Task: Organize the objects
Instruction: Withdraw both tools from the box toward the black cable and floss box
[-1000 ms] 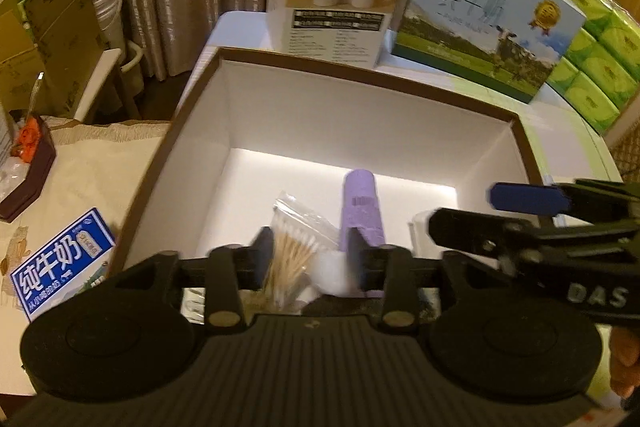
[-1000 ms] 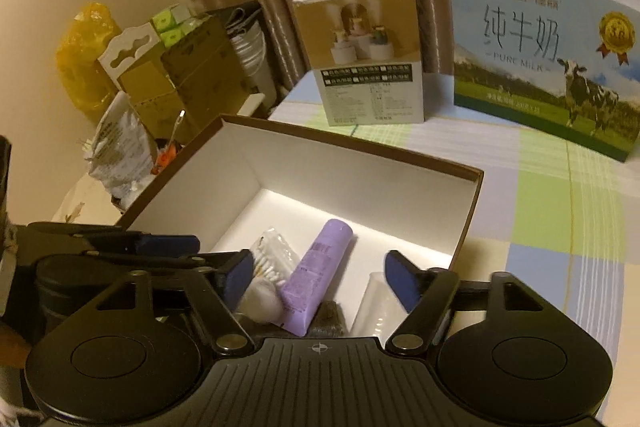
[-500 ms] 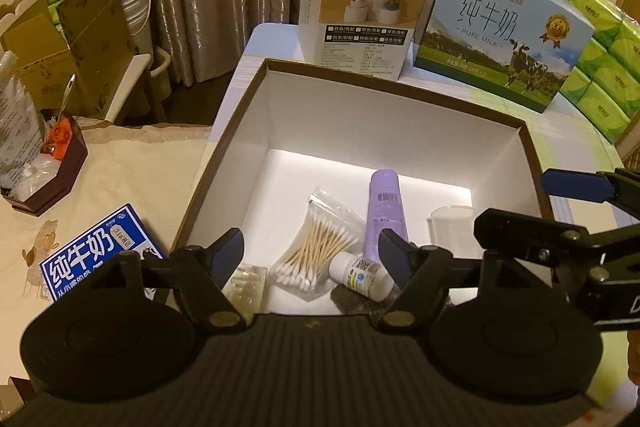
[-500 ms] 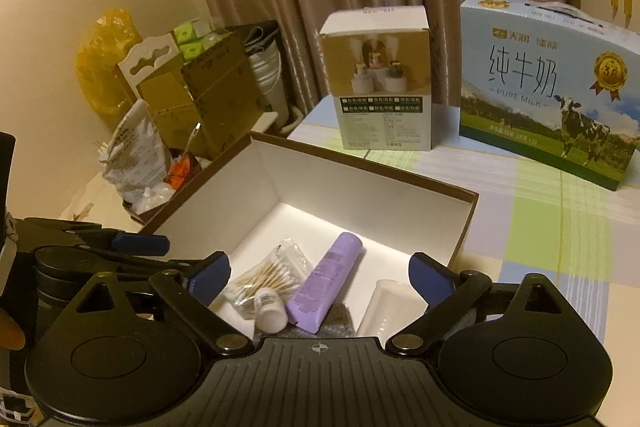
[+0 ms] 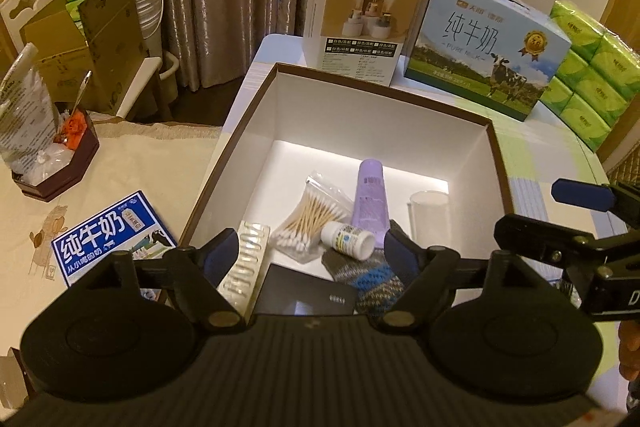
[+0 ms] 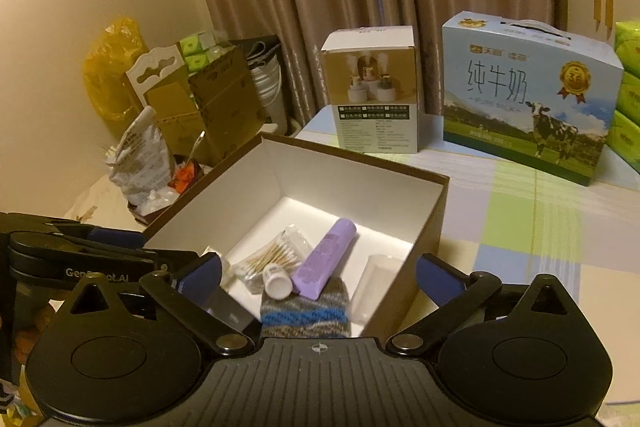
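- Milk carton (image 6: 532, 95): "纯牛奶", "PURE MILK", gold medal seal, its number unclear.
- Blue milk pack (image 5: 112, 239): "纯牛奶", smaller line below not clearly legible.
- Left gripper (image 6: 96, 273) body: "GenRobot.AI", partly hidden.
- Humidifier box (image 6: 374, 95): fine print, too small to read.

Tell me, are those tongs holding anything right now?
Nothing. Both the left tongs and the right tongs have just been opening and are empty above the box.
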